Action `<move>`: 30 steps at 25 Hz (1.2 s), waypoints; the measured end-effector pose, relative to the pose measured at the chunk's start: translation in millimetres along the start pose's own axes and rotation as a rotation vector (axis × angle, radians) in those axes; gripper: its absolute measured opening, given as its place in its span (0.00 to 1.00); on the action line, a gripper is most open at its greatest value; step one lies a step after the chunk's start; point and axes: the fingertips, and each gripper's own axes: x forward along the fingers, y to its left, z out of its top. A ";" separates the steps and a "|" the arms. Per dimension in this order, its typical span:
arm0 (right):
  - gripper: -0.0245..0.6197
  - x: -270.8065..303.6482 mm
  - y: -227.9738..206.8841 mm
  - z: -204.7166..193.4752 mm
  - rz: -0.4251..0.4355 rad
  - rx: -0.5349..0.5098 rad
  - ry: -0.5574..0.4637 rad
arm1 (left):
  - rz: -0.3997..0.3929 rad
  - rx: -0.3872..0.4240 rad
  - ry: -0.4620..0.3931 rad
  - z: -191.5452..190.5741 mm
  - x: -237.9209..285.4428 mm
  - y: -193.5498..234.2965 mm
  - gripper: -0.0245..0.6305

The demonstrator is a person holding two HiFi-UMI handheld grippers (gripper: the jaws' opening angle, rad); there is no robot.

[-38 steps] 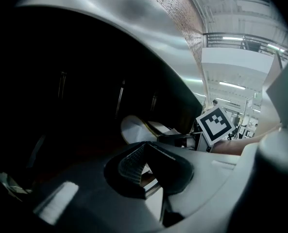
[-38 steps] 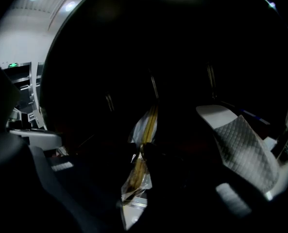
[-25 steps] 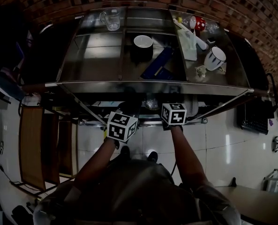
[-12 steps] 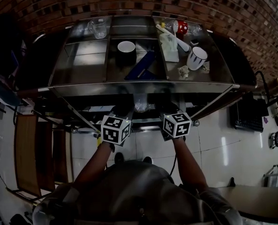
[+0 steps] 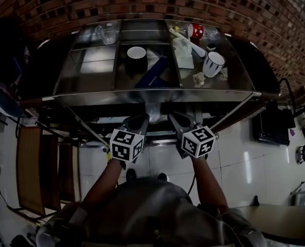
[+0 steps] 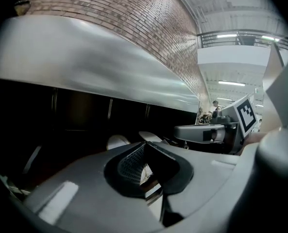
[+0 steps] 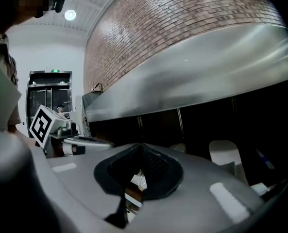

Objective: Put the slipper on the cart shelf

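Right gripper [image 7: 143,149] snapped fully shut since second ago, empty; left gripper [image 6: 144,147] pinched together, empty. Blue slipper [image 5: 155,72] in cart [image 5: 157,92] middle top compartment beside white bowl [image 5: 136,52], above, beyond both jaws.

**A:** Any room up top on the cart [image 5: 157,134]?

**B:** Nah, the top tray [image 5: 90,66] is pretty crowded. Glass mug [image 5: 106,33] back left, bowl [image 5: 137,52] in the middle, white mug [image 5: 214,64] on the right. Only its left part looks bare.

**A:** And underneath?

**B:** The dark gap under the front rim [image 5: 152,93] is open in the middle. Slanted braces [image 5: 85,118] cut in from both sides, and some pale things [image 7: 224,154] sit further in. Can't tell what they are.
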 end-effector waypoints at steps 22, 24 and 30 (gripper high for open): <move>0.04 -1.0 1.4 12.3 0.004 -0.017 -0.017 | -0.016 0.002 -0.001 2.9 2.6 -0.9 0.05; 0.04 -1.9 1.7 13.7 0.006 -0.020 -0.019 | -0.018 0.001 0.000 2.7 3.7 -1.6 0.05; 0.04 -5.5 0.6 15.9 0.008 -0.023 -0.022 | -0.021 -0.003 0.001 0.8 7.0 -3.7 0.05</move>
